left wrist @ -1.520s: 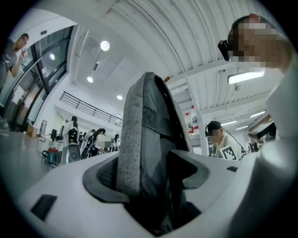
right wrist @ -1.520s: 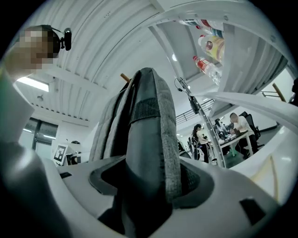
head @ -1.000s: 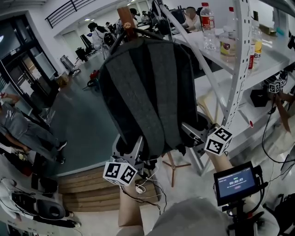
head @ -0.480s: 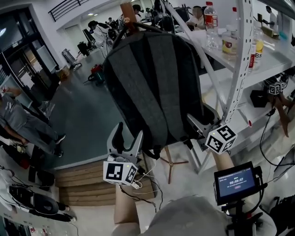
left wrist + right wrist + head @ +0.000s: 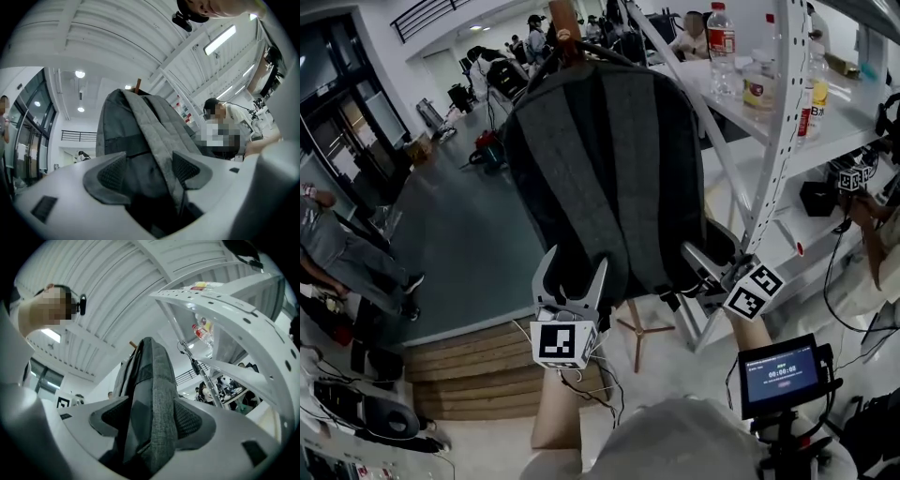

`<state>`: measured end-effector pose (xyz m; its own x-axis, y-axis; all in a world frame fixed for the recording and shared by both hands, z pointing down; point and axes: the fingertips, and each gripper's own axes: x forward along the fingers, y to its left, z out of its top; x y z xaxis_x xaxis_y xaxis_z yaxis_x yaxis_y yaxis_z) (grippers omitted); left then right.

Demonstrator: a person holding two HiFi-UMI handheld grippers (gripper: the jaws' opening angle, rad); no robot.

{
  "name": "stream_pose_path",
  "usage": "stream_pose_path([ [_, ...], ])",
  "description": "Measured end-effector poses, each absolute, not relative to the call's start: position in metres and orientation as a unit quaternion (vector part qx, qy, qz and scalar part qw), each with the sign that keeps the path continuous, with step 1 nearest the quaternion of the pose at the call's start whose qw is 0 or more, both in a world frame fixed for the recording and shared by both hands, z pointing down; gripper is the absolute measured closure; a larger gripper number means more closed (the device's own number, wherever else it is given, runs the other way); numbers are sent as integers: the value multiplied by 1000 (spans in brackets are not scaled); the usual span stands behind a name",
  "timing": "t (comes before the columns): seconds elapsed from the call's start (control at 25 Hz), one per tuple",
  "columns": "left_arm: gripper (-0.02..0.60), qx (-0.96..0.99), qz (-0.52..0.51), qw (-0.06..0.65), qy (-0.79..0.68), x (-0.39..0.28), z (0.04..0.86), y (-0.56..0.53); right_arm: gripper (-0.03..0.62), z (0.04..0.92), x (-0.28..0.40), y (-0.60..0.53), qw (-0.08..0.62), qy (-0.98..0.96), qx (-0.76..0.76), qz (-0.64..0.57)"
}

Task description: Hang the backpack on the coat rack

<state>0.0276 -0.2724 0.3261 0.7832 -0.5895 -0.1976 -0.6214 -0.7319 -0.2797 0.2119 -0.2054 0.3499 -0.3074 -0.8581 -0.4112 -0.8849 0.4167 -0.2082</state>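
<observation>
Release step, as judged. The backpack [image 5: 605, 178] is hung from the coat rack [image 5: 562, 26], above both claws. The left gripper [image 5: 574, 269] is spread under its base. The right gripper [image 5: 703, 264] is pinched on its lower edge and must next be opened and drawn clear.

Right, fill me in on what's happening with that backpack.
A person with a gripper in each hand is hanging a grey backpack on the coat rack. The bag's top is looped over the rack's wooden peg. The left gripper sits at the bag's lower edge with its jaws apart; a strap runs between them but is not clamped. The right gripper has its jaws closed on the bag's lower right corner, with fabric filling the gap between them.
</observation>
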Motion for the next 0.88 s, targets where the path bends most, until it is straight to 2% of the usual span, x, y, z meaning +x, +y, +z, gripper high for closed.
stream_pose_path([
  [0.12, 267, -930, 48, 151, 333, 30, 329, -278, 315, 346, 226, -188, 274, 804, -527, 27],
  [0.4, 267, -934, 46, 133, 330, 33, 331, -273, 318, 291, 193, -167, 206, 824, -508, 143],
  [0.6, 273, -941, 68, 141, 300, 38, 319, -250, 319, 277, 133, -181, 195, 874, -427, 128],
  [0.76, 362, -949, 71, 133, 278, 34, 322, -225, 321, 299, 88, -193, 184, 897, -394, 85],
  [0.84, 412, -947, 62, 133, 287, 25, 329, -217, 390, 312, 69, -194, 188, 905, -377, 62],
  [0.88, 444, -946, 65, 130, 290, 21, 331, -215, 400, 319, 63, -197, 192, 906, -373, 47],
])
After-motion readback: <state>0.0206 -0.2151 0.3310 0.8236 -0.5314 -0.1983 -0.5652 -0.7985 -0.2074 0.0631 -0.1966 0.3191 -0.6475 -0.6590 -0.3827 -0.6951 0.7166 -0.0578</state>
